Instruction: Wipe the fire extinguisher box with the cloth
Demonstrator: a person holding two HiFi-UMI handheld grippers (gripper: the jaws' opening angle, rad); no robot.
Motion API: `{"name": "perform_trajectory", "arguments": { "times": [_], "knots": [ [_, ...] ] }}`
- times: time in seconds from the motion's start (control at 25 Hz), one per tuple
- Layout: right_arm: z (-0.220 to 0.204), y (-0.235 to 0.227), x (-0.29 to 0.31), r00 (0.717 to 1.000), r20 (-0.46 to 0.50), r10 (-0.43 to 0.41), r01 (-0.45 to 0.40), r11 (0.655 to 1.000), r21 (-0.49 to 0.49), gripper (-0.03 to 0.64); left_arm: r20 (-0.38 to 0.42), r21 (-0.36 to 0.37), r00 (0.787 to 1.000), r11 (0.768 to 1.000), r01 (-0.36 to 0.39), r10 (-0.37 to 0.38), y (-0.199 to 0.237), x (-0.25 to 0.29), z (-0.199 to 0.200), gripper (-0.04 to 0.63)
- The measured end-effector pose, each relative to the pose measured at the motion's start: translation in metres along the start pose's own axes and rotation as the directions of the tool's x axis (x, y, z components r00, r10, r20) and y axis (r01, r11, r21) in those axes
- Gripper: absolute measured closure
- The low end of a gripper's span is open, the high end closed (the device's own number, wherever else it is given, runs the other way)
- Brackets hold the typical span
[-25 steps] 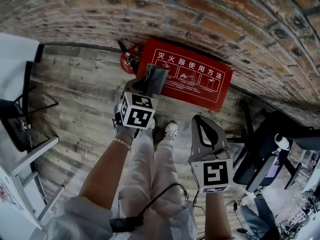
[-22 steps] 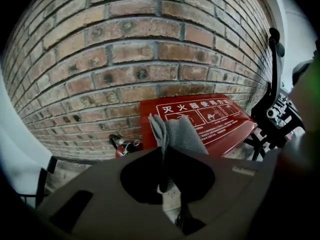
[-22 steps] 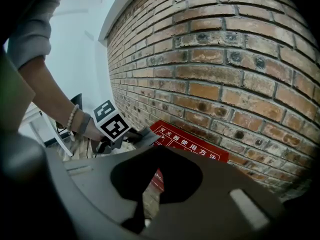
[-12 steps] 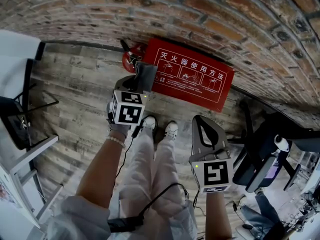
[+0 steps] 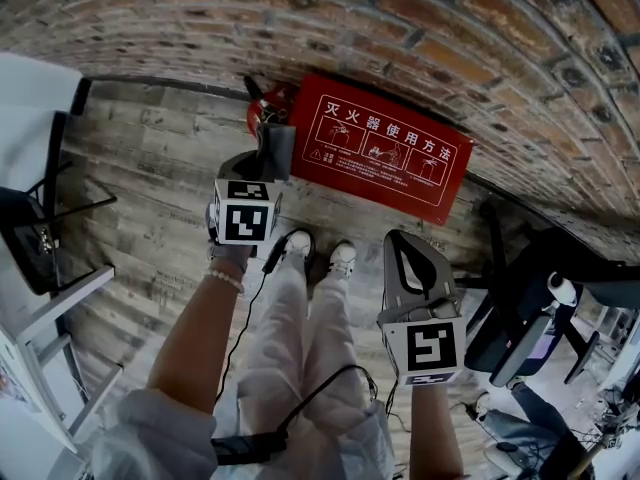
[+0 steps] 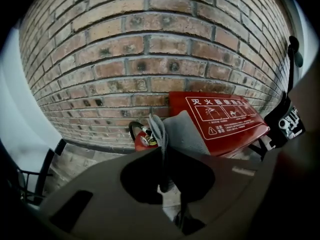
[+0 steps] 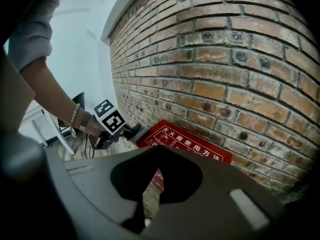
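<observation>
The red fire extinguisher box (image 5: pixel 385 153) lies on the wood floor against the brick wall, white print on its lid. My left gripper (image 5: pixel 262 166) is shut on a grey cloth (image 5: pixel 273 149), which hangs just off the box's left edge, beside a red extinguisher (image 5: pixel 260 114). In the left gripper view the cloth (image 6: pixel 184 132) stands folded between the jaws of the left gripper (image 6: pixel 162 151), in front of the box (image 6: pixel 225 115) and the extinguisher (image 6: pixel 142 137). My right gripper (image 5: pixel 402 240) is shut and empty, held back over the floor, short of the box (image 7: pixel 186 140).
The person's legs and white shoes (image 5: pixel 342 259) stand between the grippers. A black office chair (image 5: pixel 520 308) is at the right. A white desk (image 5: pixel 30 98) and a black frame (image 5: pixel 40 233) are at the left. The brick wall (image 5: pixel 400 8) runs behind the box.
The left gripper has carried the cloth leftward, from over the box's left end to just past its edge near the extinguisher. The right gripper has stayed put.
</observation>
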State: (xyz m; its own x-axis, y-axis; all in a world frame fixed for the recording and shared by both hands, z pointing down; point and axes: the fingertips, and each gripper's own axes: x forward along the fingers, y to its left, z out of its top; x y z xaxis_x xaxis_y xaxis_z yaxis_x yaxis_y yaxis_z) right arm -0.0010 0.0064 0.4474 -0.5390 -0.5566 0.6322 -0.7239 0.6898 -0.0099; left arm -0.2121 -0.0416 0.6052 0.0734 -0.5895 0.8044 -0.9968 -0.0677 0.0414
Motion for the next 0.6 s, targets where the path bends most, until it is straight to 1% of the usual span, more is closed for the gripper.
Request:
{"name": "perform_trajectory", "arguments": {
  "times": [0.12,0.2,0.24,0.4,0.6],
  "knots": [
    [0.000,0.000,-0.001,1.000,-0.003,0.000,0.000,1.000,-0.002,0.606,0.028,-0.020,1.000,1.000,0.009,-0.009,0.001,-0.004,0.005,0.584],
    [0.002,-0.002,-0.002,1.000,-0.003,-0.002,0.002,1.000,-0.004,0.606,0.043,-0.020,0.999,1.000,0.014,-0.013,0.000,-0.009,0.008,0.584],
    [0.004,-0.002,-0.003,1.000,0.000,-0.002,0.002,1.000,-0.007,0.606,0.052,-0.008,0.999,1.000,0.014,-0.014,0.000,-0.014,0.011,0.584],
    [0.016,-0.007,-0.011,1.000,0.013,-0.011,0.011,1.000,-0.015,0.606,0.101,0.090,0.994,0.996,0.023,-0.032,-0.008,-0.038,0.033,0.584],
    [0.042,-0.020,-0.033,0.998,0.039,-0.047,0.047,0.999,0.000,0.606,0.172,0.128,0.982,0.990,0.061,-0.082,-0.023,-0.084,0.069,0.584]
  ]
}}
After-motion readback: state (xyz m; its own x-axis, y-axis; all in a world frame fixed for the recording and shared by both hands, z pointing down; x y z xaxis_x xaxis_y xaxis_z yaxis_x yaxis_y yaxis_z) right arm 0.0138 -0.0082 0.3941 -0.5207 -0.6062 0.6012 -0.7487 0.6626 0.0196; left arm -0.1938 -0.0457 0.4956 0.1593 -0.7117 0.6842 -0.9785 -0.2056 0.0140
